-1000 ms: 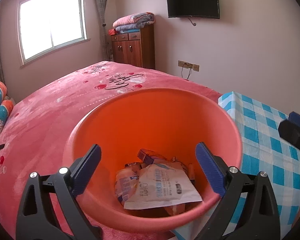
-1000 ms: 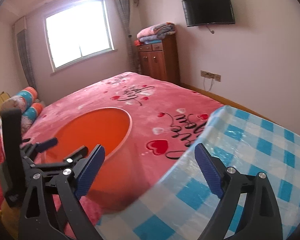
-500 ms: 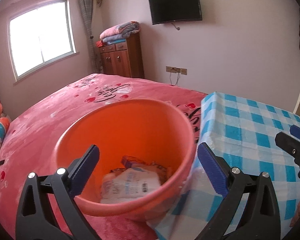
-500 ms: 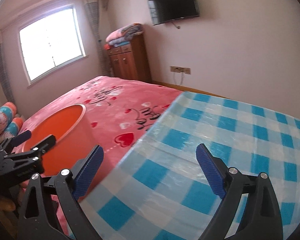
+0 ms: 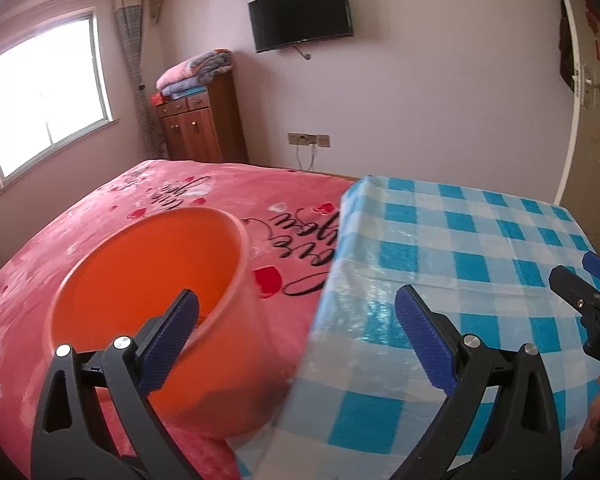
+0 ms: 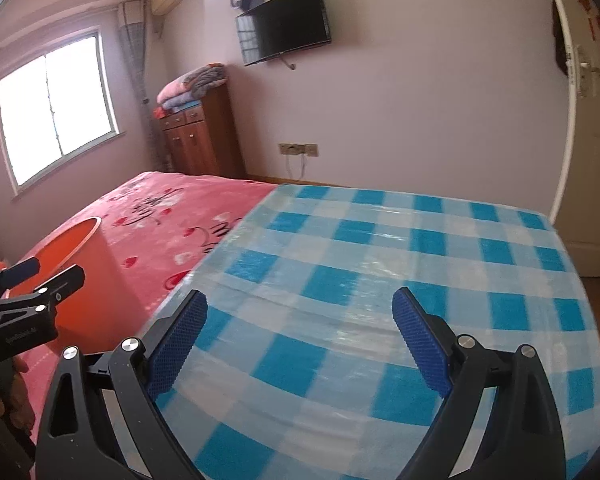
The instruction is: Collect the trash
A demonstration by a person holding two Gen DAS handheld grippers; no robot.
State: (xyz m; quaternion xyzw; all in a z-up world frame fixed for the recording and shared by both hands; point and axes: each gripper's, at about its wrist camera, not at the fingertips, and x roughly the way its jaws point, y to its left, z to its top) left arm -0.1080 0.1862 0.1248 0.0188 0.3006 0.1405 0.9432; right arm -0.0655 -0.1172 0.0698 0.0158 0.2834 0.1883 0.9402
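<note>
Daylight is pouring through a window (image 6: 56,116) into a pale-walled bedroom, where a black television (image 6: 284,34) is hanging above a wooden cabinet (image 6: 198,140) bearing folded blankets (image 6: 192,86), while a pink bedspread (image 5: 160,208) is lying beside a blue-checked tablecloth (image 6: 380,280).

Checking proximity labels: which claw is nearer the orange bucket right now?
Left. The left claw hangs open by the orange bucket, one finger over its rim. The right claw is open over the checked tablecloth, off to the bucket's right.
</note>
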